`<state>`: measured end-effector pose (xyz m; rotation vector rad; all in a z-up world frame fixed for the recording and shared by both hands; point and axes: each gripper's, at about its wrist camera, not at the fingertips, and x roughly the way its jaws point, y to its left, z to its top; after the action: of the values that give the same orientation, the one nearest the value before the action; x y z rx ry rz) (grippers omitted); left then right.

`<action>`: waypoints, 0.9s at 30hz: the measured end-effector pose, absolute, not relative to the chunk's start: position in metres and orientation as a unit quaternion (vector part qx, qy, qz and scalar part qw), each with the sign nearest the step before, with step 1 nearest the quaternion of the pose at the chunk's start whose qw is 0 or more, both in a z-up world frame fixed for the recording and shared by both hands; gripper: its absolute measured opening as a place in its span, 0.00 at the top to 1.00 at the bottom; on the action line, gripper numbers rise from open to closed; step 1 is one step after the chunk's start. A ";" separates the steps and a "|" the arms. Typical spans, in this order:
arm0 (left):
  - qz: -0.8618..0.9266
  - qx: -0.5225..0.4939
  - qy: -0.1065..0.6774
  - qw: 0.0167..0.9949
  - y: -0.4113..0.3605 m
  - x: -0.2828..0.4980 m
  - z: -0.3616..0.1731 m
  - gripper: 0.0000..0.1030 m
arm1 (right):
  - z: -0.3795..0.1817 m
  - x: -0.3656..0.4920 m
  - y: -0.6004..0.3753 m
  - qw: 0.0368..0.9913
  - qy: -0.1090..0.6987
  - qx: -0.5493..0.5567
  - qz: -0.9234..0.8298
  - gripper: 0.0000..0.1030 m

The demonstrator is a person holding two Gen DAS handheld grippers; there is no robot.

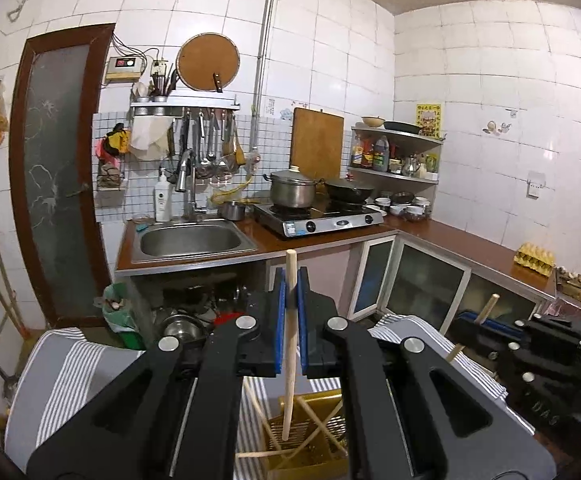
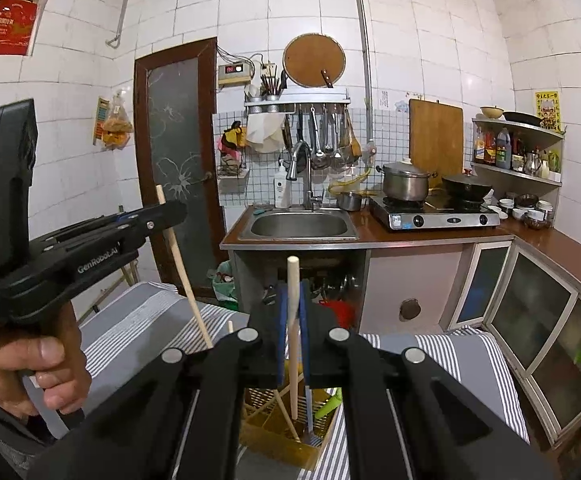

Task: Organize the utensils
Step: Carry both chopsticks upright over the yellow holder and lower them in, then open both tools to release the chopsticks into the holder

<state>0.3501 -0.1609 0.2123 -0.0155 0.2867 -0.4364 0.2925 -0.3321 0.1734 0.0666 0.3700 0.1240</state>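
Left wrist view: I have the left gripper (image 1: 290,300) clenched on one chopstick (image 1: 289,344), upright above the yellow utensil basket (image 1: 310,432) on the striped bench (image 1: 58,368); several sticks already lie inside. Right wrist view adds the right gripper (image 2: 292,320) grasping a second chopstick (image 2: 293,344), plus a green utensil (image 2: 328,406). Both held sticks remain undeposited, I judge.

steel pot (image 1: 293,191) and black wok (image 1: 349,191) on stove (image 1: 322,220).

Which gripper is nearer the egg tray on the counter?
Right. In the left wrist view, the right gripper sits just below and left of the egg tray; the left gripper is further left, toward the sink.
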 end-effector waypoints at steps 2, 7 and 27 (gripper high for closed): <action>-0.217 -0.007 0.147 0.965 -0.165 0.353 0.206 0.96 | 0.169 0.297 -0.335 0.979 0.189 0.038 0.059 0.95; -0.219 -0.022 0.168 0.961 -0.166 0.368 0.186 0.96 | 0.158 0.309 -0.334 0.977 0.203 0.044 0.055 0.95; -0.162 -0.001 0.222 0.962 -0.117 0.348 0.140 0.68 | 0.135 0.280 -0.370 0.976 0.213 0.044 0.016 0.91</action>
<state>0.3477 -0.1172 0.1398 -0.0020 0.4491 -0.3290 0.2802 -0.3700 0.1347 0.0886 0.4285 0.0328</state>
